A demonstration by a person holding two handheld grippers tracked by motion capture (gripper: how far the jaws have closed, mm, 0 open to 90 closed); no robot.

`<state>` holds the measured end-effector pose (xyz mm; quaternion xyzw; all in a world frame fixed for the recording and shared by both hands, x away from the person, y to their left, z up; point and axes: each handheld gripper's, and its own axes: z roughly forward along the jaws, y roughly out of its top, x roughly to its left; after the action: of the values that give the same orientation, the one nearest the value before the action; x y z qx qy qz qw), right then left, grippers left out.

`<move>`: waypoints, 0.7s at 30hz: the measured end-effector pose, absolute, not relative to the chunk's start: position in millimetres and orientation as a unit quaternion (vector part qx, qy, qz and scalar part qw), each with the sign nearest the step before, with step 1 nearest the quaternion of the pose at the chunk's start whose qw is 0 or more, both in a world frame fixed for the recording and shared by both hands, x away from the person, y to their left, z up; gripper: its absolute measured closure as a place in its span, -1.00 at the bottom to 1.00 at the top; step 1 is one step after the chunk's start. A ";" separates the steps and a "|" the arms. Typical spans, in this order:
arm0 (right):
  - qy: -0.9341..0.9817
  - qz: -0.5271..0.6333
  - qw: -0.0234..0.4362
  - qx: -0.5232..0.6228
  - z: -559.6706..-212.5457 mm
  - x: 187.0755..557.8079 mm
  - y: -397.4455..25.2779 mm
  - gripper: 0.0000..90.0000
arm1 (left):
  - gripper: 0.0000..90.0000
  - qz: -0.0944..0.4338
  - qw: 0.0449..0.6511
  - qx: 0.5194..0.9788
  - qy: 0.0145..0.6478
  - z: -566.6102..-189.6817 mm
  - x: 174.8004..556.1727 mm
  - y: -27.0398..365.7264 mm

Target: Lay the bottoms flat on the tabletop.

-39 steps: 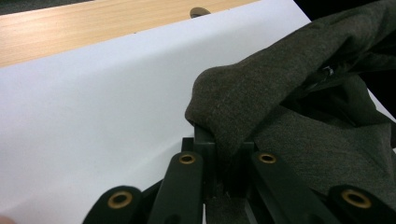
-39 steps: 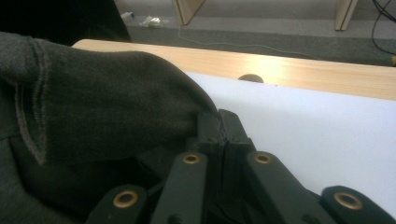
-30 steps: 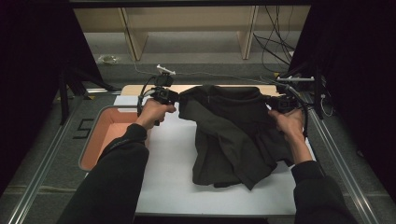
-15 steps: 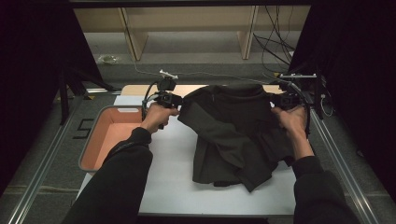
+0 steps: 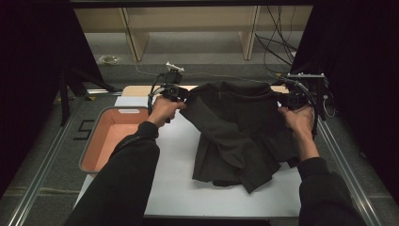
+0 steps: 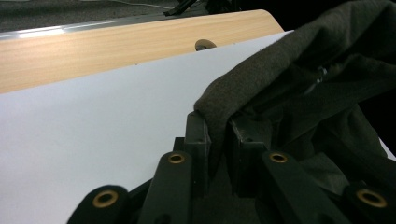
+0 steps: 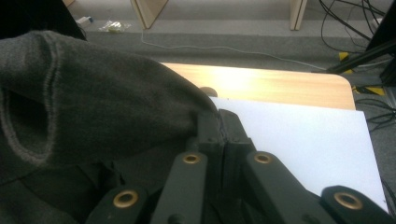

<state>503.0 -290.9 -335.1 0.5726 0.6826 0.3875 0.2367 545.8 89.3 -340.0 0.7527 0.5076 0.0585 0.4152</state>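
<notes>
The dark garment (image 5: pixel 240 127) has spread wider between both tools.

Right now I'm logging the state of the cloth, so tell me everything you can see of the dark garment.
The dark garment is charcoal, of soft fleece-like knit, with a stitched hem, a zip near its collar and a sleeve opening seen in the right gripper view. It lies rumpled on the white sheet, its far edge stretched between both grippers, its near part bunched in folds. The left gripper is shut on a fold at one top corner, the right gripper on the other.
</notes>
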 end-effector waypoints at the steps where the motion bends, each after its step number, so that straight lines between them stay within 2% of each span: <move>1: 0.682 0.386 0.237 0.574 -335.9 502.9 -291.5 0.99 | 0.75 0.059 0.417 0.751 0.509 -341.1 545.6 89.6; 4: 0.681 0.385 0.237 0.576 -336.7 504.1 -293.3 0.99 | 0.58 0.058 0.420 0.746 0.514 -341.2 544.7 92.6; 8: 0.679 0.379 0.240 0.581 -339.4 508.1 -294.1 0.99 | 0.11 0.064 0.416 0.739 0.527 -339.1 539.4 100.4; 11: 0.678 0.371 0.242 0.587 -342.9 511.2 -297.6 0.99 | -0.10 0.071 0.411 0.735 0.534 -338.7 531.6 110.1; 14: 0.672 0.369 0.241 0.595 -346.1 512.9 -301.7 0.99 | -0.21 0.067 0.418 0.732 0.534 -339.0 519.7 121.9; 21: 0.671 0.368 0.243 0.596 -346.6 514.0 -300.3 0.99 | -0.34 0.051 0.414 0.735 0.535 -353.1 490.4 131.3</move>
<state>514.0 -300.3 -346.6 0.5959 0.6713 0.3679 0.2429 490.4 131.3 -353.1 0.7349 0.5346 0.0507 0.4142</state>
